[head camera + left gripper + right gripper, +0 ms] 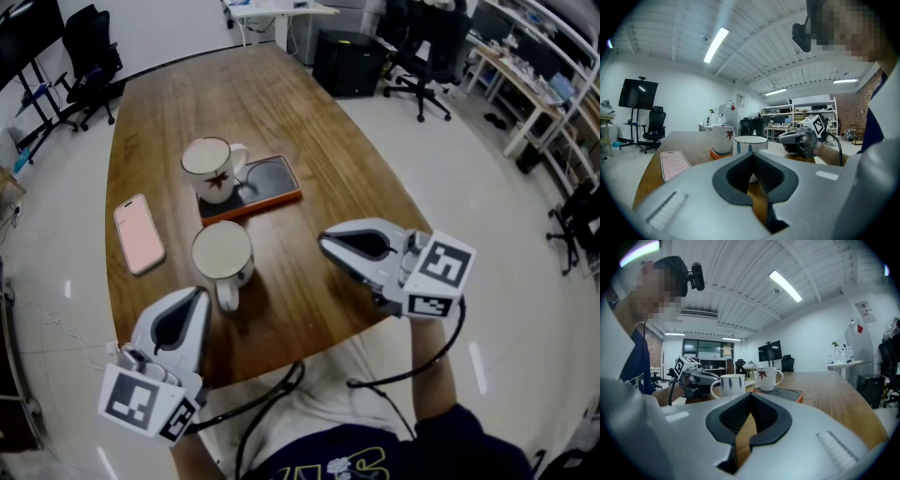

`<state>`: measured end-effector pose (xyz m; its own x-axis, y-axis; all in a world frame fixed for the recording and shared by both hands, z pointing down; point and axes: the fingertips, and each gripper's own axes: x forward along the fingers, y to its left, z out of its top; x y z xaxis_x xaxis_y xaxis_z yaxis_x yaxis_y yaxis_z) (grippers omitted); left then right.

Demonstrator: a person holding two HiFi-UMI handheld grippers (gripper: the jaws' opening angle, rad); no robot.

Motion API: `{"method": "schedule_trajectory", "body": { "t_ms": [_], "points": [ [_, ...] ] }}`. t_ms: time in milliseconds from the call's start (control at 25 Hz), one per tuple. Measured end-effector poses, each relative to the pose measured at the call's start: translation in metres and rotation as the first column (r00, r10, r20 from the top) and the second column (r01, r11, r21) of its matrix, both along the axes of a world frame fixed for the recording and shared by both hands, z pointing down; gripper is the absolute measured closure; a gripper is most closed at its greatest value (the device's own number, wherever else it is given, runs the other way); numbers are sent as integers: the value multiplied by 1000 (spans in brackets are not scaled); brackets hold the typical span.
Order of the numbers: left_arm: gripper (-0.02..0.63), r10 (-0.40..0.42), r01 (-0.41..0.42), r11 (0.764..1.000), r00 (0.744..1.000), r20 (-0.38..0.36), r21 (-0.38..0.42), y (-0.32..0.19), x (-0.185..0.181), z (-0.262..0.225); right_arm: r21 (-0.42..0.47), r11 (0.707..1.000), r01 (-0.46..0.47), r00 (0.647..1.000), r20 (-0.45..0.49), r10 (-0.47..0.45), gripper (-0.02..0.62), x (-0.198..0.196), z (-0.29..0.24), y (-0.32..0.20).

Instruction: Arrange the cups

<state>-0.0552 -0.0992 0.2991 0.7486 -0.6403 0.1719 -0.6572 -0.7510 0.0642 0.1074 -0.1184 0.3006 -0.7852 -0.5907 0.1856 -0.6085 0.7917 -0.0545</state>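
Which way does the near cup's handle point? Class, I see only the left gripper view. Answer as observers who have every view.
Observer: In the head view, the near cup has its handle pointing at the near edge of the table.
Operator: Is the right tool holding anything?
Observer: No. The right gripper view shows the right tool shut, with nothing between its jaws.
Operator: How much of the tray is bare?
Observer: From the head view, the leaf cup stands on the left end of the tray. The rest of the tray is bare.
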Motion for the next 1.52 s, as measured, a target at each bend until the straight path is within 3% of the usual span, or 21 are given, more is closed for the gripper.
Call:
{"method": "schedule_trajectory", "body": {
  "t_ms": [480, 640, 760, 920, 960, 1040, 1160, 1520],
  "points": [
    [603, 3, -3, 1000, 1000, -1, 2, -1, 1, -1, 0, 1000, -7, 1000, 0, 7, 595, 0, 0, -14],
    [603, 0, 0, 1000, 1000, 1, 2, 0, 0, 0, 1, 999, 49, 999, 1, -49, 595, -10, 1, -23],
    [603, 3, -3, 1000, 1000, 1, 2, 0, 0, -1, 0, 997, 79, 997, 2, -79, 379, -15, 1, -33],
    [603, 4, -4, 1000, 1000, 0, 2, 0, 1, 0, -4, 999, 50, 999, 4, -50, 310, -17, 2, -58],
    [603, 3, -3, 1000, 1000, -1, 2, 0, 1, 1, -5, 999, 47, 999, 4, -47, 266, -19, 2, -64],
    [603, 3, -3, 1000, 1000, 0, 3, 0, 1, 0, -5, 999, 44, 999, 5, -44, 51, -23, 3, -73],
    [603, 2, -2, 1000, 1000, 1, 3, 0, 0, 0, -4, 999, 32, 999, 6, -32, 14, -25, 3, -83],
    [603, 4, -4, 1000, 1000, 1, 3, 0, 1, 1, -12, 1000, 7, 1000, 9, -7, 40, -37, 5, -125]
  ]
}}
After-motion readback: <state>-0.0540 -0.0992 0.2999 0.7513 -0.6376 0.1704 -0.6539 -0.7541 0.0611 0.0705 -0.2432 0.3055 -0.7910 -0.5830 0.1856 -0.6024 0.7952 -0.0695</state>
